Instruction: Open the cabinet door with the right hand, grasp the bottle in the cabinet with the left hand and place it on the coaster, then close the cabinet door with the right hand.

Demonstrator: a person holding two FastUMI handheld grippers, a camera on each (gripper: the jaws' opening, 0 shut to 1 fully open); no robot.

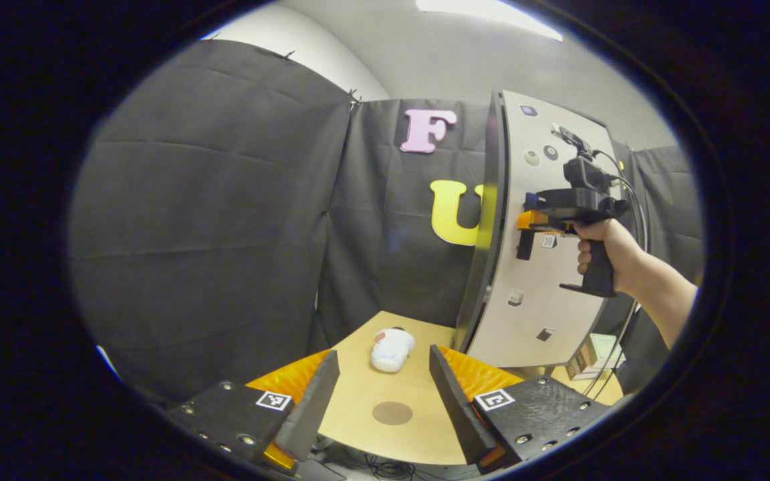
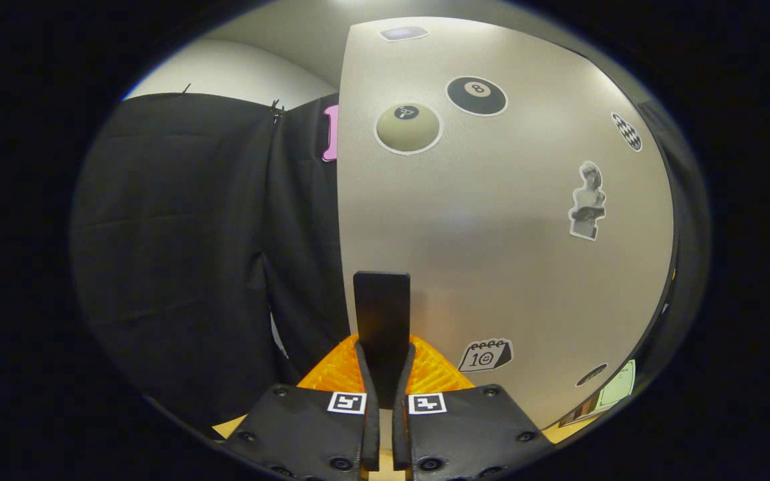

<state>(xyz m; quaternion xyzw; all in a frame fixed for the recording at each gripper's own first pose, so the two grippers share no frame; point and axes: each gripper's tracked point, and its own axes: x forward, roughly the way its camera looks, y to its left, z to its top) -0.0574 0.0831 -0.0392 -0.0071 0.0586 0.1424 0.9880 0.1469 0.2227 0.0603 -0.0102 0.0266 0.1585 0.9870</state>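
Observation:
A white bottle [image 1: 392, 349] with a dark cap lies on the wooden table [image 1: 358, 427], just beyond my left gripper [image 1: 383, 355], which is open and holds nothing. A round brown coaster [image 1: 392, 413] lies bare on the table between the fingers, nearer than the bottle. To the right stands the pale cabinet door [image 1: 545, 300] with stickers. A hand holds my right gripper [image 1: 533, 222] at the door's black handle [image 1: 525, 248]. In the right gripper view, the gripper [image 2: 385, 344] is shut on that handle [image 2: 381, 300] against the door [image 2: 505, 220]. The cabinet's inside is hidden.
Black cloth walls close off the back and left. Small boxes [image 1: 591, 354] sit low at the right past the door. Cables [image 1: 385, 467] hang below the table's near edge. A cable [image 1: 635, 200] trails from the right gripper.

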